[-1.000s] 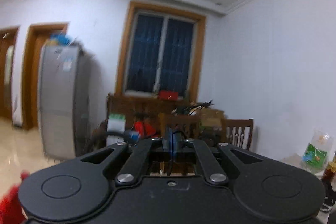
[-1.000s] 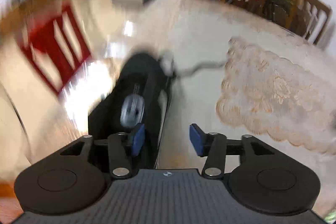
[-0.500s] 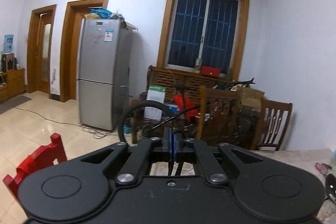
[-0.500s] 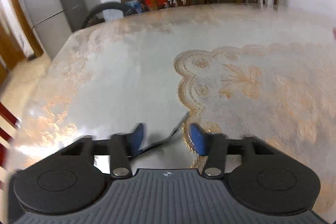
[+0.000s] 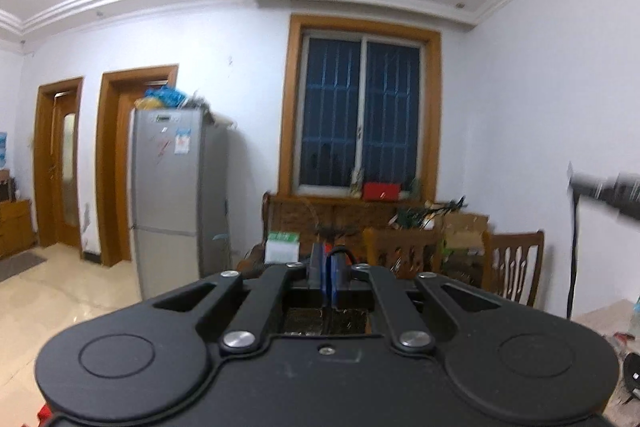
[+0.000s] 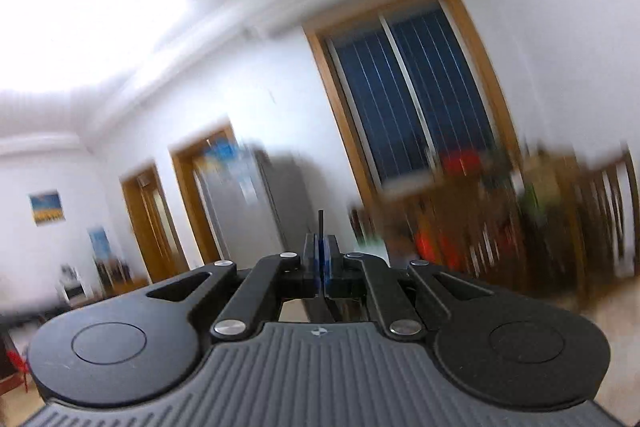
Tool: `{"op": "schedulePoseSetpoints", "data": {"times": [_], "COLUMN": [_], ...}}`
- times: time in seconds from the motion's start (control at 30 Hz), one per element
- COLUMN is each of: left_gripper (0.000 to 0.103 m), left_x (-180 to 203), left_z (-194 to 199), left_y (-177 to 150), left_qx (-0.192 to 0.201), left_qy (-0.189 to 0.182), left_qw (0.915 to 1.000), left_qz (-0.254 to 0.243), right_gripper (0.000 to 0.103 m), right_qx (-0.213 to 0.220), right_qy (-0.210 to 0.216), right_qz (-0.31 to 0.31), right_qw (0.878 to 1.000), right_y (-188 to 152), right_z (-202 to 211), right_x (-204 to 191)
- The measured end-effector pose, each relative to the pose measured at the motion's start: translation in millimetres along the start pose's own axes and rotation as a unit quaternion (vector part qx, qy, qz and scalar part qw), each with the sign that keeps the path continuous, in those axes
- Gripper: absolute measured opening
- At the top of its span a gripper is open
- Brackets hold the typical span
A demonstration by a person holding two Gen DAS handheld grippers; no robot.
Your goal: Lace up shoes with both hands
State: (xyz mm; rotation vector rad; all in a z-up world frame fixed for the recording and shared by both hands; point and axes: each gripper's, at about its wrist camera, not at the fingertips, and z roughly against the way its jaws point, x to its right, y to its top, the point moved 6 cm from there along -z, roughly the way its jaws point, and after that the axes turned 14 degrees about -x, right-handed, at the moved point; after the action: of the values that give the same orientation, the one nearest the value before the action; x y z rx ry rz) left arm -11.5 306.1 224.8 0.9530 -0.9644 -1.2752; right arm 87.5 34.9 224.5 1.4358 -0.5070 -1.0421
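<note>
Neither view shows the shoe clearly. In the left wrist view my left gripper points level at the room, its blue pads pressed together with a thin dark lace strand running down from between them. At the right edge the right gripper is a dark blur held high, and a black lace hangs straight down from it. In the right wrist view my right gripper is shut on that black lace, whose stiff tip sticks up above the pads.
A grey fridge, a barred window and two wooden doors stand ahead. Wooden chairs and a cluttered cabinet sit behind the cloth-covered table. A small dark object lies at the table's right edge.
The right gripper closed on the black lace over the table and swung sharply upward, now facing the room. The left gripper stayed shut and tilted slightly up.
</note>
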Motion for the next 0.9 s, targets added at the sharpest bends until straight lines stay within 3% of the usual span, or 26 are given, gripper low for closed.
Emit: {"op": "schedulePoseSetpoints", "data": {"times": [0.1, 0.23, 0.4, 0.43, 0.47, 0.53, 0.63, 0.77, 0.9], "left_gripper": [0.002, 0.003, 0.005, 0.017, 0.042, 0.063, 0.064, 0.064, 0.064], "left_x": [9.8, 20.2, 19.4, 17.6, 15.5, 11.9, 13.4, 20.0, 39.3], "left_z": [6.8, 9.6, -16.1, -26.9, -37.9, -54.3, -59.0, -47.8, -18.0], "left_y": [19.0, 36.4, 19.1, 8.3, -6.3, -39.9, -102.9, -192.3, -250.0], "left_qx": [0.009, -0.002, -0.043, -0.071, -0.101, -0.151, -0.207, -0.293, -0.335], "left_qy": [-0.023, -0.047, 0.003, 0.008, 0.012, 0.031, 0.041, 0.018, -0.029], "left_qw": [0.9996, 0.9984, 0.9959, 0.9934, 0.99, 0.9817, 0.9693, 0.9521, 0.9414], "left_qz": [-0.012, -0.032, -0.079, -0.09, -0.097, -0.111, -0.127, -0.087, -0.029], "right_gripper": [0.002, 0.002, 0.002, 0.002, 0.002, 0.002, 0.002, 0.002, 0.002], "right_qx": [0.036, 0.026, 0.013, 0.004, -0.009, -0.044, -0.108, -0.214, -0.295], "right_qy": [0.014, 0.026, -0.006, -0.012, -0.017, -0.027, -0.034, 0.003, 0.061], "right_qz": [0.025, 0.053, 0.136, 0.152, 0.167, 0.194, 0.244, 0.287, 0.353], "right_qw": [0.999, 0.998, 0.991, 0.988, 0.986, 0.98, 0.963, 0.934, 0.886], "right_y": [41.5, 61.6, 32.5, 21.3, 9.2, -17.6, -68.9, -142.1, -207.0], "right_z": [28.9, 39.7, 46.5, 44.6, 42.6, 38.0, 27.5, 17.0, 8.1], "right_x": [-17.7, -30.3, -31.1, -28.0, -24.8, -18.4, -8.6, -6.2, -19.5]}}
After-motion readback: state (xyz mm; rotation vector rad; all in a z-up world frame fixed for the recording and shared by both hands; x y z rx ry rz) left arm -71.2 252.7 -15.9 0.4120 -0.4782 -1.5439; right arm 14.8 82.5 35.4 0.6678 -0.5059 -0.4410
